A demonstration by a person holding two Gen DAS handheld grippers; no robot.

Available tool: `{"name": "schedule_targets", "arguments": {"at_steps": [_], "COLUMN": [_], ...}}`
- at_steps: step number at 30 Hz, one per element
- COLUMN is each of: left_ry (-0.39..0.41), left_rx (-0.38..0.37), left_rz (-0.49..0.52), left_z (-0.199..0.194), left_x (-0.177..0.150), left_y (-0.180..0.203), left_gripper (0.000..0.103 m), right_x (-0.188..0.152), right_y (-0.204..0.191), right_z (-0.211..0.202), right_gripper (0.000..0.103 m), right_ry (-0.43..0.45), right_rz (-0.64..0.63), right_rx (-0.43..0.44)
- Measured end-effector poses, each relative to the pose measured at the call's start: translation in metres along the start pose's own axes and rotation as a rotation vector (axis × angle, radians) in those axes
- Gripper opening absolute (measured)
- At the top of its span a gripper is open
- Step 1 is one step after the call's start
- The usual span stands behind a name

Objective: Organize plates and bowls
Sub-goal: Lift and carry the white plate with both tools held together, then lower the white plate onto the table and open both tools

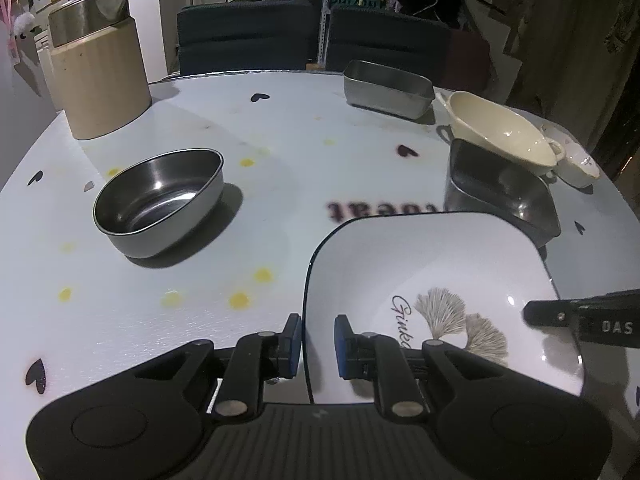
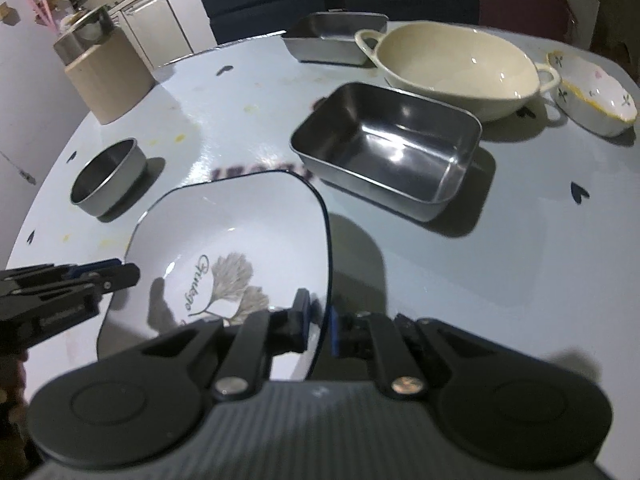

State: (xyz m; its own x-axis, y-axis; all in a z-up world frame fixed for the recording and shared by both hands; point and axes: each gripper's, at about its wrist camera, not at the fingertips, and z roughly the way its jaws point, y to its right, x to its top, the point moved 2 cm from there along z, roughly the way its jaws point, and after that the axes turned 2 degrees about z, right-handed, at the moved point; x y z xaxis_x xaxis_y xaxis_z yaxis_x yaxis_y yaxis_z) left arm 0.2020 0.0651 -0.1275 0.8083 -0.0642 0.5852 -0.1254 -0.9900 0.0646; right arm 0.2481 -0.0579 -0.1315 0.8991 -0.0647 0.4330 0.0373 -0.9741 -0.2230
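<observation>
A white square plate [image 1: 432, 280] with a dark rim and a leaf print is held above the table; it also shows in the right wrist view [image 2: 240, 224]. My left gripper [image 1: 317, 344] straddles the plate's left rim, its blue pads close on either side. My right gripper [image 2: 318, 322] is shut on the plate's right rim. A round steel bowl [image 1: 160, 200] sits to the left. A rectangular steel tray [image 2: 388, 152] sits just beyond the plate. A cream two-handled bowl [image 2: 456, 64] and a small flowered dish [image 2: 592, 92] stand behind it.
A second steel tray [image 1: 386, 88] sits at the table's far edge. A beige canister with a steel lid [image 1: 96, 68] stands at the far left. Dark chairs [image 1: 248, 36] stand behind the white table [image 1: 280, 136].
</observation>
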Motion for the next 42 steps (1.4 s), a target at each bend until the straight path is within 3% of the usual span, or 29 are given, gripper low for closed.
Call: {"name": "schedule_targets", "arguments": {"at_steps": [10,33,35,38,39,42], "left_ry": [-0.065,-0.081,-0.089,-0.092,-0.091,-0.091], "left_rx": [-0.016,-0.044,-0.049,-0.057,-0.058,-0.058], "left_rz": [0.01,-0.013,-0.013,-0.007,-0.002,0.0], "left_z": [0.009,0.008,0.008,0.008,0.007,0.005], "left_x": [-0.005,-0.007,-0.008,-0.009,-0.009,-0.01], "left_y": [-0.001,-0.002,-0.002,-0.001,0.0,0.001], "left_gripper": [0.018,0.02,0.028,0.047,0.049,0.069], "right_x": [-0.006,-0.003,-0.003,-0.004,-0.004,-0.006], "right_y": [0.004,0.007,0.007,0.008,0.009,0.011], "right_z": [0.011,0.011,0.01,0.007,0.005,0.001], "right_gripper": [0.019,0.02,0.021,0.046,0.056,0.064], "right_ry": [-0.036,-0.031,-0.028,-0.017,-0.011,0.003], "right_rz": [-0.004,0.026,0.029,0.037,0.038,0.038], "right_rx": [-0.009,0.011,0.016,0.039,0.049,0.054]}}
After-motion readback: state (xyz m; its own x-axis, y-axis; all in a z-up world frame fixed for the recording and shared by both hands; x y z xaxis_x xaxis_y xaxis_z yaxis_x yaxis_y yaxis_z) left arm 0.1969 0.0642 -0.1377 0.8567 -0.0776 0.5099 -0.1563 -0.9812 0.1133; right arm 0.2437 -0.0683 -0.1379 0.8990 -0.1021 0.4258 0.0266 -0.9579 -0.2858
